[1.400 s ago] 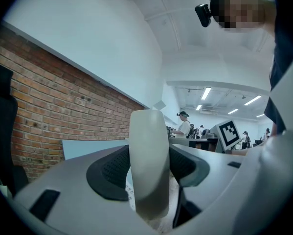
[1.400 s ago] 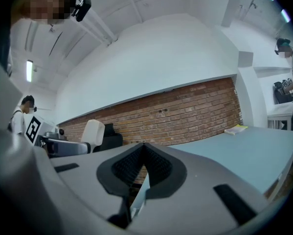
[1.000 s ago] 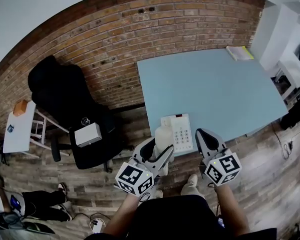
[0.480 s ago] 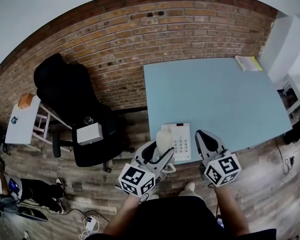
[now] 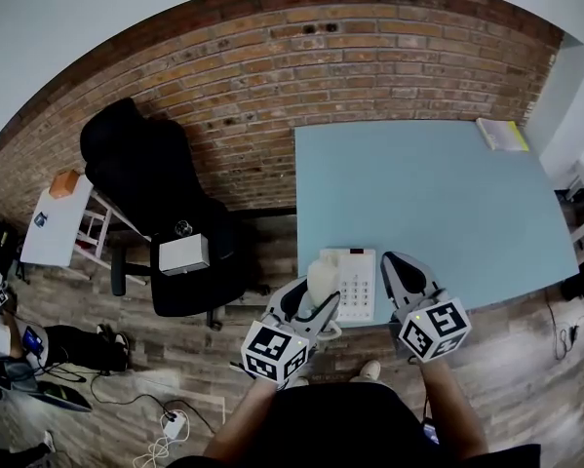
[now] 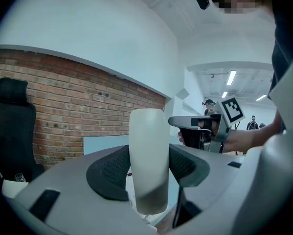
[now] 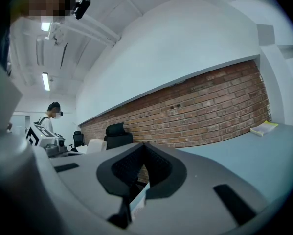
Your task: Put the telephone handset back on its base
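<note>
Left claw point(image 5: 309, 305) pinches the white handset point(image 5: 321, 279), held upright over the left side of the phone base point(image 5: 356, 283). It looks not yet seated. Right claw point(image 5: 399, 271) is closed on nothing. Both hover at the near edge of the pale blue table point(image 5: 438, 183). A black chair point(image 5: 150, 193) and a brick wall point(image 5: 272, 76) stand beyond.

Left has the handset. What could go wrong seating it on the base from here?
1. The base sits at the table's near edge, so a push might slide it off.
2. The right gripper is shut beside the base and apparently not bracing it.
3. The left gripper holds the handset roughly upright, so it could land crooked unless tilted flat.
</note>
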The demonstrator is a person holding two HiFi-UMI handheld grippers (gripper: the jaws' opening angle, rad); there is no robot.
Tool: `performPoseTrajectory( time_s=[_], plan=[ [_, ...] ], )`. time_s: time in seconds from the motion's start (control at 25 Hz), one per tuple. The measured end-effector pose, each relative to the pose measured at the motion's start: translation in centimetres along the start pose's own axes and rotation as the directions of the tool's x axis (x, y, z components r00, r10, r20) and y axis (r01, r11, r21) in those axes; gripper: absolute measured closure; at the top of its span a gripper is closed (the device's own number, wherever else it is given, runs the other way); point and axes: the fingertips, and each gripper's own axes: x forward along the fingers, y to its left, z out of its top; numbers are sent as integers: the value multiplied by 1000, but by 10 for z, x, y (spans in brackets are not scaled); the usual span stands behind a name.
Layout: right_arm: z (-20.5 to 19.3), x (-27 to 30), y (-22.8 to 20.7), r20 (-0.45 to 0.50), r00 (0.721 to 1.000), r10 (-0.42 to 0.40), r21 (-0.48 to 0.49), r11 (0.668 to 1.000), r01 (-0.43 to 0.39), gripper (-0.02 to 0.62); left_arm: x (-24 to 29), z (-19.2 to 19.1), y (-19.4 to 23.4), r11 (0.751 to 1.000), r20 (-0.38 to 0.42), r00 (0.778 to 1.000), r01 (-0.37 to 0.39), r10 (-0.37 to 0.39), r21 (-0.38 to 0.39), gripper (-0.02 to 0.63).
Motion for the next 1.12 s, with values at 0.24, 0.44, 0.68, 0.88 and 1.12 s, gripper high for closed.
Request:
performPoseTrajectory(
  time_s=[0.24, 0.44, 0.68, 0.88, 1.12],
  plan=[
    [-7, 9, -4, -14, 999, 44, 0, 999, -44, 583, 8, -21, 9, 999, -47, 998, -43, 43, 1, 359],
    [-8, 10, -14, -21, 998, 58, 0, 998, -58, 583, 17, -35, 16, 995, -81, 992, -98, 98, -3, 359],
    [-10, 7, -27, -33, 997, 66, -3, 998, -66, 583, 30, -50, 21, 989, -108, 984, -142, 138, -27, 360],
    [-13, 6, -39, -45, 996, 78, -3, 997, -78, 583, 40, -61, 25, 983, -120, 979, -175, 168, -55, 359],
    [-17, 7, -49, -56, 994, 93, 9, 996, -93, 583, 48, -67, 32, 974, -135, 969, -218, 208, -63, 359]
  ],
)
